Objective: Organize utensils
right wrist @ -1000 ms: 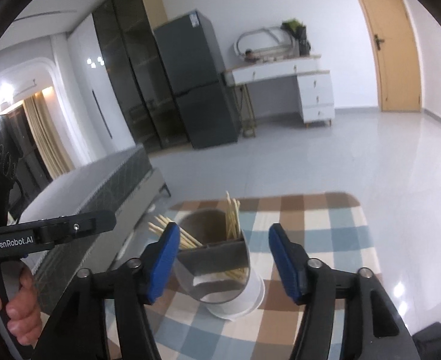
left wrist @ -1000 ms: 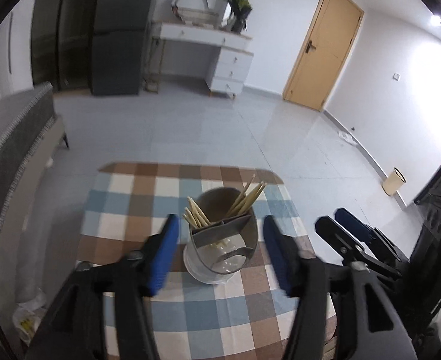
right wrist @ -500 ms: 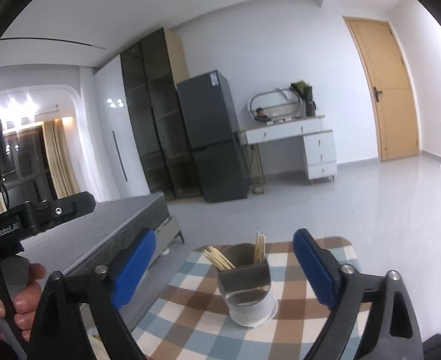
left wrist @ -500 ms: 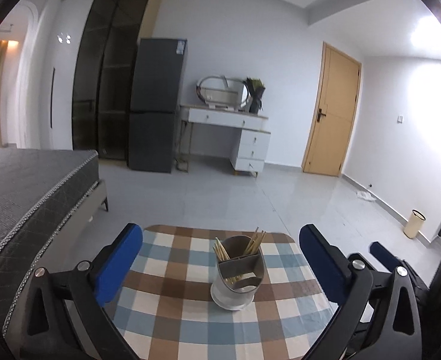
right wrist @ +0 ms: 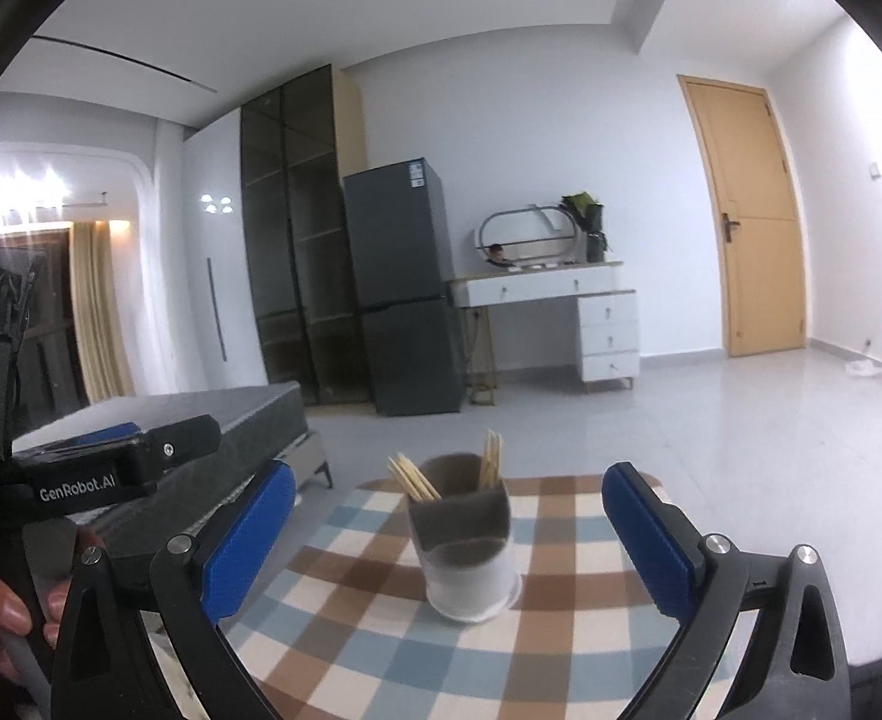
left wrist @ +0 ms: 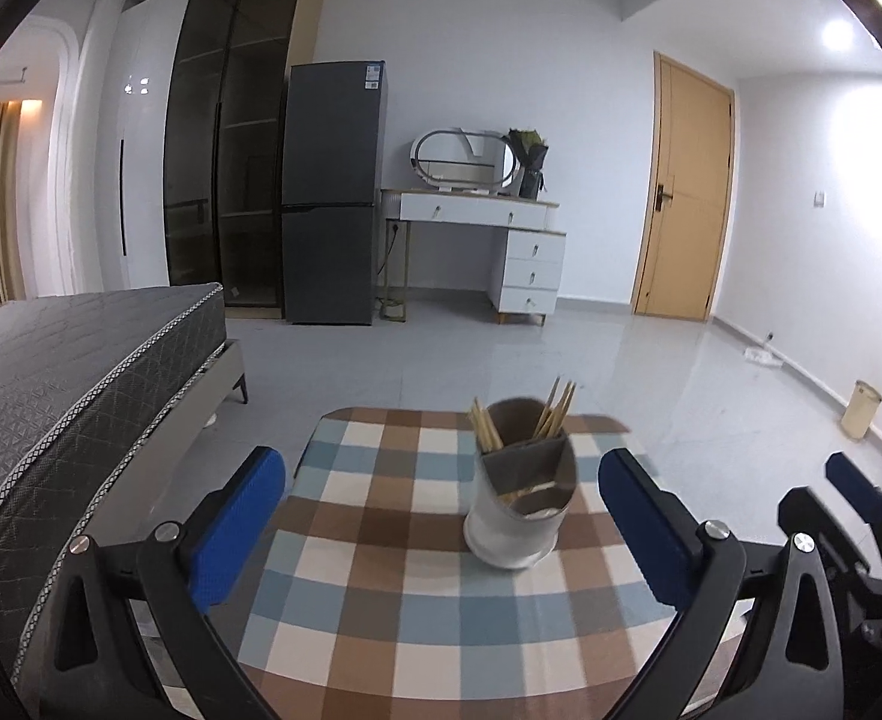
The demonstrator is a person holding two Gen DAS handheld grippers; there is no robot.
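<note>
Chopsticks [left wrist: 552,414] stand upright in the divided holder [left wrist: 522,495] on the checked table [left wrist: 381,600]. Left wrist view: left gripper [left wrist: 441,516] spread wide and empty, holder ahead, a bit toward its right finger. Right wrist view: right gripper [right wrist: 447,531] just finished opening, nothing between its fingers, holder [right wrist: 468,546] dead centre ahead, so I'd say it's better lined up.

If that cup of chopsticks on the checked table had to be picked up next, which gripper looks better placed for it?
Probably the right gripper: the utensil holder sits nearly centred between its open jaws. In the left gripper view the holder lies off toward one blue pad. Both jaws have just been opening; nothing is between them.
</note>
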